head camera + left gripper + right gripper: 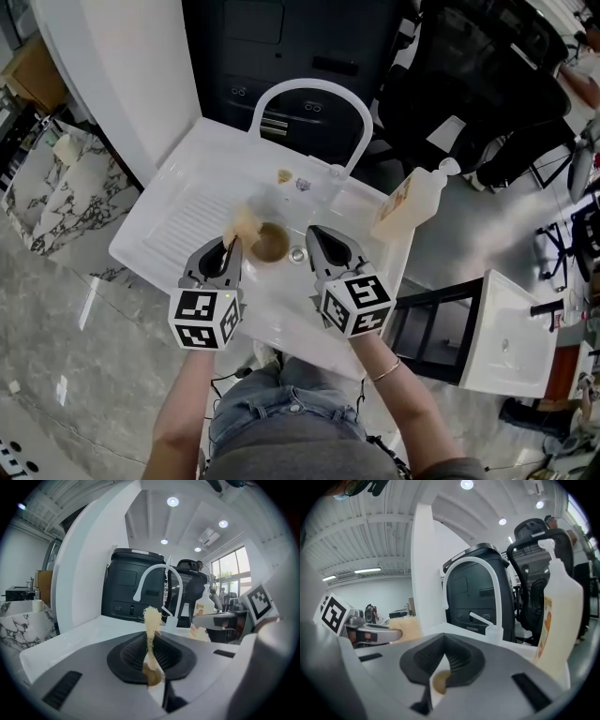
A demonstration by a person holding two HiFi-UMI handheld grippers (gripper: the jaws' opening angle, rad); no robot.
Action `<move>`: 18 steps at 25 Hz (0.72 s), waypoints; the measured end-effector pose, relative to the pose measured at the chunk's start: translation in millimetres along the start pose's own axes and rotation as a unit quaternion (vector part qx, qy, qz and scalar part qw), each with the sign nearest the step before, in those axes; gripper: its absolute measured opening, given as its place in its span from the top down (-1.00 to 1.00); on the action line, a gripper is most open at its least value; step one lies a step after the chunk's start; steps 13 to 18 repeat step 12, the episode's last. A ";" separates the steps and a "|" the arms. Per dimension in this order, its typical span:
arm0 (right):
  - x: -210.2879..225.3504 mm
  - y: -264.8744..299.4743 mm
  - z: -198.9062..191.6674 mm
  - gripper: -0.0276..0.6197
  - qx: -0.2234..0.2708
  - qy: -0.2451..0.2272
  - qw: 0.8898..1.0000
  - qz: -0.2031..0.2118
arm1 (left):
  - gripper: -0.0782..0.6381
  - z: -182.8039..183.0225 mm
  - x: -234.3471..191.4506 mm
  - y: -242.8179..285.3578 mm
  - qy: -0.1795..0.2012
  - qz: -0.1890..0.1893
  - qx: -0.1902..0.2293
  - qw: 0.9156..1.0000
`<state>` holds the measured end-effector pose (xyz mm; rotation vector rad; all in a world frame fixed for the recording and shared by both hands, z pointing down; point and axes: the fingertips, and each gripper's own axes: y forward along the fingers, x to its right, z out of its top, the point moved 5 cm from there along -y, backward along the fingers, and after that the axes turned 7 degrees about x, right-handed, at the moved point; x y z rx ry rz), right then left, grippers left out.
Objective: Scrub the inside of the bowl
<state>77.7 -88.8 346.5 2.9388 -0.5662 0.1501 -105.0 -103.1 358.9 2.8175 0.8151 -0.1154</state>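
Observation:
A small bowl with a brown inside sits in the white sink, beside the drain. My left gripper is shut on a pale yellow scrubber, held just left of and above the bowl's rim. In the left gripper view the scrubber sticks up from between the closed jaws of the left gripper. My right gripper hovers to the right of the bowl, shut with nothing in it. From the right gripper view, the left gripper and scrubber show at the left.
A white arched faucet stands at the sink's back. A tall soap bottle rests on the right rim, a small clear dispenser near the faucet. Two small bits lie on the deck. A drainboard fills the left side.

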 end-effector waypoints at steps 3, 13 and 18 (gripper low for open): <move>0.7 -1.2 3.6 0.89 0.009 -0.010 1.000 0.005 | 0.68 2.1 1.5 0.3 0.003 0.002 0.002 1.000; 4.8 -9.9 2.7 0.89 0.012 -0.002 1.000 0.020 | 0.68 5.9 15.1 -0.8 0.002 0.009 0.014 1.000; 4.8 -9.9 2.7 0.89 0.012 -0.002 1.000 0.020 | 0.68 5.9 15.1 -0.8 0.002 0.009 0.014 1.000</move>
